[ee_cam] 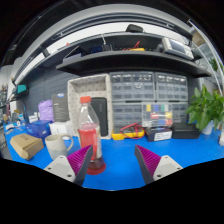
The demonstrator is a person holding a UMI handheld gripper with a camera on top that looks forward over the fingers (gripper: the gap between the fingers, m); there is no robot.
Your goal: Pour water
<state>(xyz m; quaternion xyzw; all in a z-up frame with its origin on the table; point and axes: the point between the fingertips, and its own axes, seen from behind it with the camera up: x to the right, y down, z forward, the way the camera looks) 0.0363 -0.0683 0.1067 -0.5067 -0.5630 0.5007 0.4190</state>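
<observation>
On the blue table (120,170), the clear bottle (89,132) with the red cap serves as the landmark, standing upright and holding reddish liquid in its lower part. Far to the bottle's left a blue object (15,134) sits at the table's edge, with a cardboard box (27,146) just in front of it. Closer to the bottle on that side stands a white mug (56,146), and behind the mug a purple box (46,109) leans near the back wall. The bottle itself stands just ahead of the left finger, whose pink pad (81,158) overlaps the bottle's base in the view; whether pad and bottle touch cannot be told. The gripper (114,158) is spread wide, its fingers holding nothing, and the right pad sits well apart from the bottle with bare table between them. Behind the bottle rise grey drawer cabinets (140,98) under a dark shelf (120,55) loaded with small items too blurred to name. To the bottle's right, near the cabinets' foot, lie small yellow and red things (130,132) and a dark tray (184,131). Farthest right of the bottle stands a green leafy plant (207,105).
</observation>
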